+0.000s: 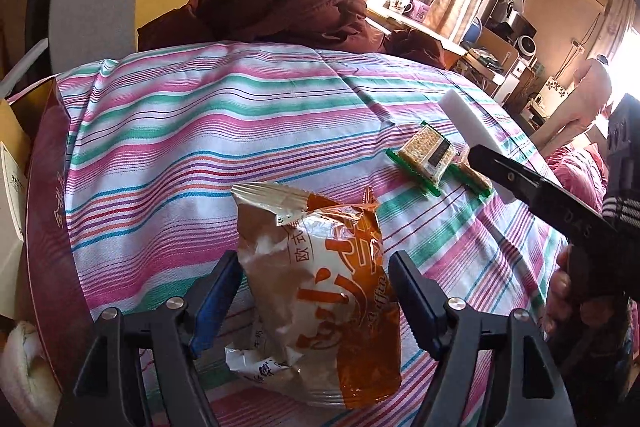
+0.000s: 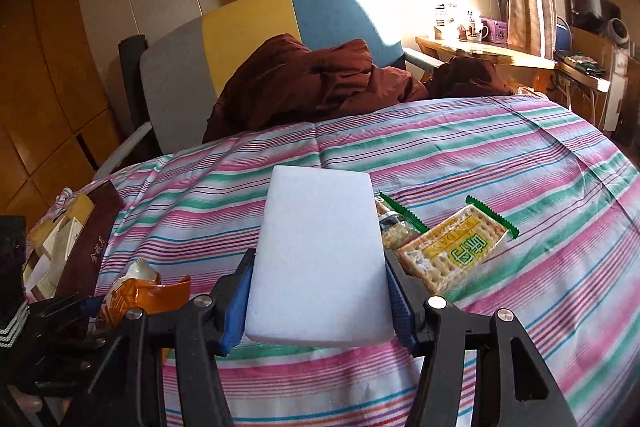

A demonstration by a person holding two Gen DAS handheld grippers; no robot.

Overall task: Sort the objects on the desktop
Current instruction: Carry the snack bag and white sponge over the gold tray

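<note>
One plain white foam block (image 2: 320, 259), rectangular, unmarked, matte.

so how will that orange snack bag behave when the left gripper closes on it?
The orange snack bag looks crinkly and torn open, so it will probably crumple and flop. Its glossy film may slip between the left gripper pads.

"欧式" on the orange snack bag (image 1: 320, 283); seemingly "DANE" on the cracker packet (image 2: 452, 255).
</note>
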